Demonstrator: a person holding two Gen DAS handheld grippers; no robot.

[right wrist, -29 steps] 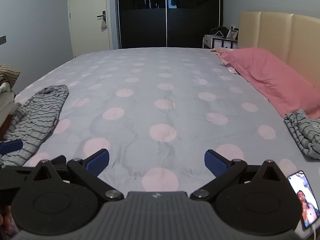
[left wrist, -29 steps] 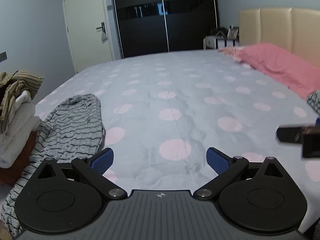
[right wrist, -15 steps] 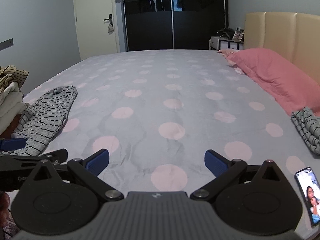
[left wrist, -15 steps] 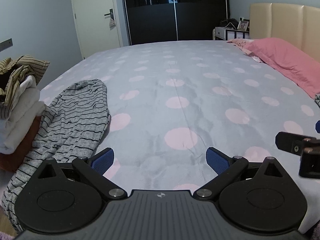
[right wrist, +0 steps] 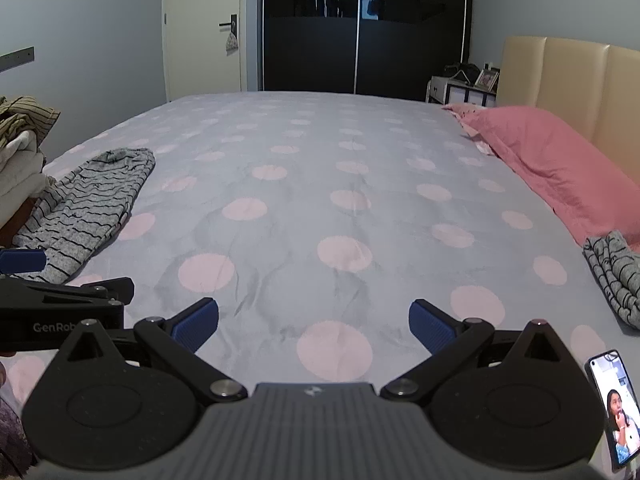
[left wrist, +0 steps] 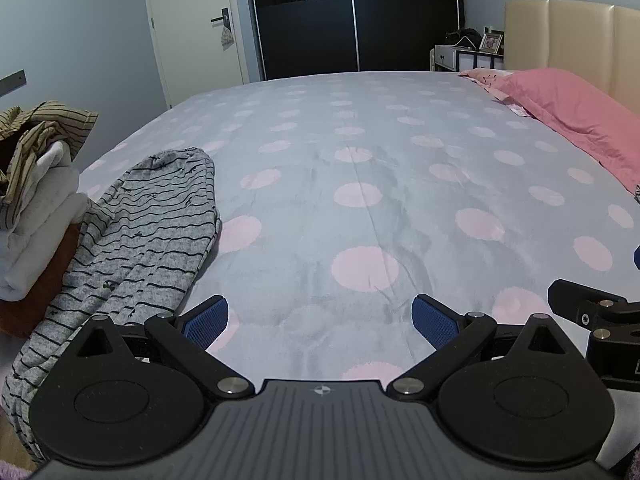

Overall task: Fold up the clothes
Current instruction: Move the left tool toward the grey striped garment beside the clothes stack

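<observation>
Surface: a wide bed covered by a soft grey fleece bedspread with pale pink polka dots (left wrist: 360, 152), lightly creased down its middle. Beyond the bed's far edge stood a tall black glossy sliding wardrobe (right wrist: 360, 28) and, left of it, a cream panel door with a dark lever handle (right wrist: 204, 28). The walls were plain pale blue-grey.

At the bed's right side rose a beige padded headboard in upright panels (right wrist: 568, 80). Against it lay a long dusty-pink cotton pillow (right wrist: 552, 160), matte and slightly rumpled. A small white bedside cabinet carrying a framed photograph (left wrist: 468, 54) stood past the headboard.

Task item: a grey knitted garment with thin black wavy stripes (left wrist: 140, 232) lay flat and elongated along the bed's left edge, its near end hanging over the side. A second, bunched grey striped garment (right wrist: 612, 272) lay on the bed's right edge, touching the pillow. Left of the bed, a heap of white towelling topped with olive striped cloth (left wrist: 36, 184) was stacked off the mattress.

A lit black smartphone (right wrist: 614, 408) lay at the bed's near right corner.

The left gripper (left wrist: 320, 320) hovered over the bed's near edge, its blue ribbed pads spread wide with nothing between them. The right gripper (right wrist: 314, 322) was likewise spread wide and empty, beside the left.
</observation>
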